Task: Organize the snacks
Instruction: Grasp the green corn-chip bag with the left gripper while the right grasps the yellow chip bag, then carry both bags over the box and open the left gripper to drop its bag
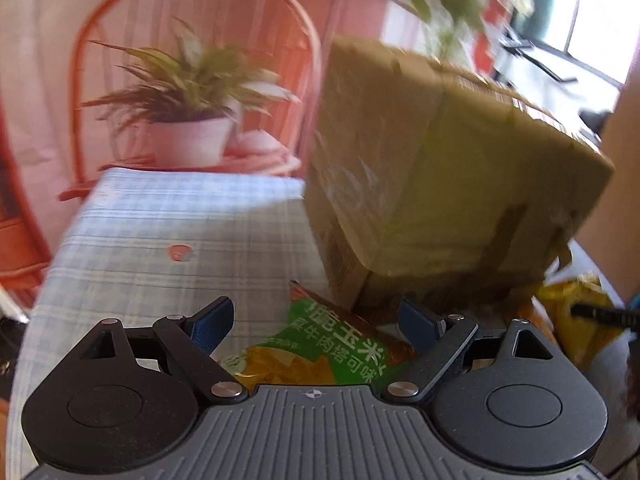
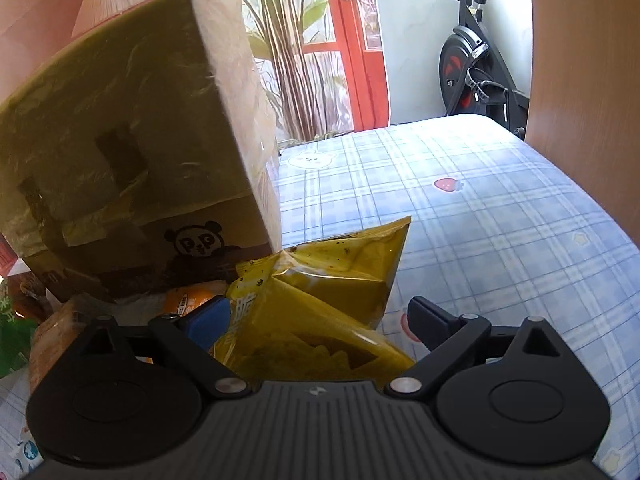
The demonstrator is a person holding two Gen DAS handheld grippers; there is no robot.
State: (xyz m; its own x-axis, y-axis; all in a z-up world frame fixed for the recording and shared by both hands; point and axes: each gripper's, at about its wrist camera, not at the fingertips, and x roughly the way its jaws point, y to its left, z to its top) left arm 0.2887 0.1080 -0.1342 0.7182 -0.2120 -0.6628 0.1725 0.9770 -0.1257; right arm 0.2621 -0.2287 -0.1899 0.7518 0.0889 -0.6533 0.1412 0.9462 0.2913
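We take the cardboard box [image 1: 440, 168] as our landmark: it stands on the counter [image 1: 160, 220], which wears a blue plaid cloth, and its walls are wrapped in glossy tape. In the right wrist view a panda drawing shows on the box's lower face.

Our left gripper [image 1: 316, 322] hangs just before the box's near corner, its fingers spread wide with nothing between them. Under that gap lies the green bag [image 1: 340, 348], printed with white characters, its far tip reaching to the foot of the box; whether it touches the box we cannot tell. The picture is blurred here.

Our right gripper [image 2: 320, 320] is at the box's right-hand corner, likewise spread apart and holding nothing. The yellow bag [image 2: 320, 280] lies between its fingers and runs forward, its crumpled top edge pressed against the base corner of the box. The left blue pad looks to be touching the bag's side; the right pad stands apart from it.

Left of the yellow bag, at the foot of the box, we see an orange packet [image 2: 188, 300], partly hidden by the gripper. The yellow bag also peeks out to the right of the box in the left wrist view.

Behind the box, a potted plant [image 1: 188, 112] sits on a red chair [image 1: 192, 20].
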